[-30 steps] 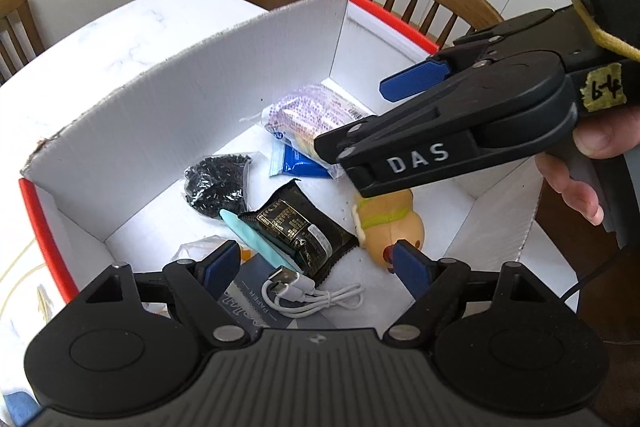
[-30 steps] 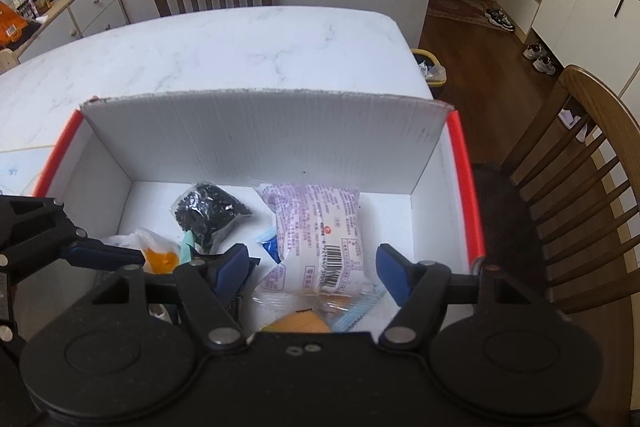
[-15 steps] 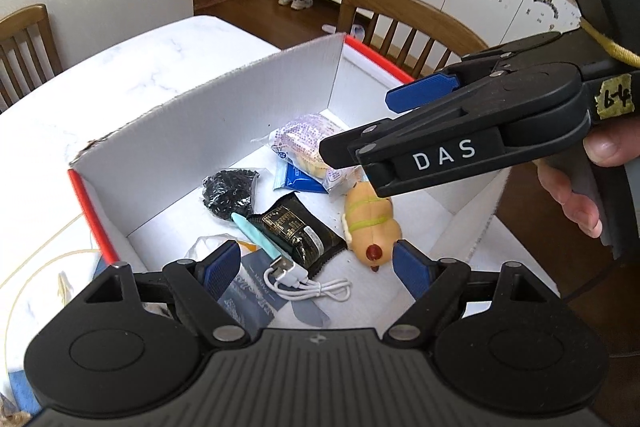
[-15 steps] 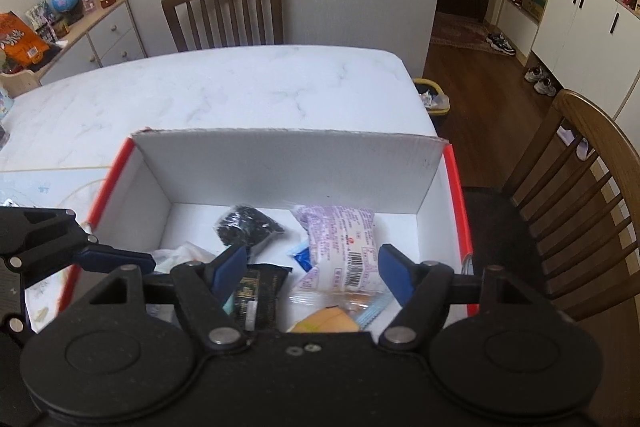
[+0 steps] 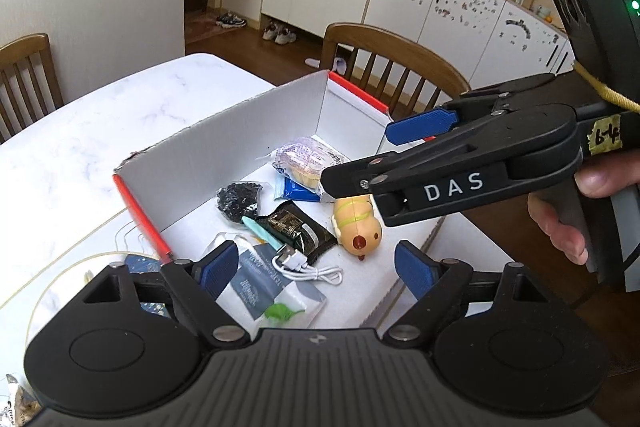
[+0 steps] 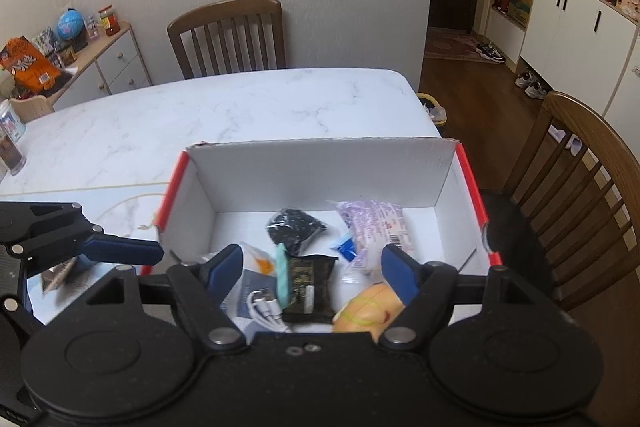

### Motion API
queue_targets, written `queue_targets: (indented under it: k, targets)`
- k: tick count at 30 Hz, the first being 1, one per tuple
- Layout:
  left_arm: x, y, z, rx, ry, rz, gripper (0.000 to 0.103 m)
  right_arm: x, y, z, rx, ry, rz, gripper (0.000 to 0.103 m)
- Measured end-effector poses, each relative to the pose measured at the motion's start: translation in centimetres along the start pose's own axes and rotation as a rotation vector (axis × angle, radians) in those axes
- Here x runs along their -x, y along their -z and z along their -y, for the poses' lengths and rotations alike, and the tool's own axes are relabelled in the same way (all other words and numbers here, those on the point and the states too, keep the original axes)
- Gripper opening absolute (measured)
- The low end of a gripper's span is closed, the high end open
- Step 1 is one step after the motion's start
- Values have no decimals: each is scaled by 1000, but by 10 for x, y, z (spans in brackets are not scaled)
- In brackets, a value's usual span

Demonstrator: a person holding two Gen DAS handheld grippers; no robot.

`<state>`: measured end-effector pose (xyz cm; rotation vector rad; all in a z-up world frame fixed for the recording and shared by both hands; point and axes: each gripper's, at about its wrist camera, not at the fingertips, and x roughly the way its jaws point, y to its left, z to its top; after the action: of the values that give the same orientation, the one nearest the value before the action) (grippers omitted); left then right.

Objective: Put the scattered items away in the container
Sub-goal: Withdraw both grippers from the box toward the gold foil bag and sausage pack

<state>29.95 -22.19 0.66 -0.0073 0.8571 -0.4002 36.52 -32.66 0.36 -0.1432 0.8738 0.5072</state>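
Note:
A white cardboard box with red edges [image 5: 248, 131] [image 6: 320, 171] sits on the marble table. Inside lie a purple snack bag [image 5: 300, 163] [image 6: 372, 219], a black bead pouch [image 5: 236, 195] [image 6: 294, 227], a dark packet [image 5: 296, 227] [image 6: 310, 283], a teal stick [image 5: 260, 231], a white USB cable [image 5: 304, 267], a yellow toy [image 5: 358, 227] [image 6: 368, 307] and a blue sachet [image 5: 294, 187]. My left gripper [image 5: 316, 267] is open and empty above the box's near end. My right gripper [image 6: 312, 263] is open and empty above the box; it also shows in the left wrist view [image 5: 400, 147].
Wooden chairs stand at the far side [image 6: 228, 35] and right [image 6: 580, 179] of the table [image 6: 240, 107]. A can [image 6: 10, 135] stands at the table's left edge. A small foil item [image 6: 56, 275] lies on the table left of the box.
Both grippers have risen and drawn back from the box, so it looks smaller and more of the room shows. The items inside have not moved.

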Motion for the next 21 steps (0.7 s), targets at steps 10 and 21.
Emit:
queue_targets:
  k: [10,21]
  targets:
    - [48,23,-19,-23,-29,57,101,24,8,-43,-9,1,69,86]
    - [95,55,-50,-19,-67,99,103,34,10,-98,-8,-26,121,88]
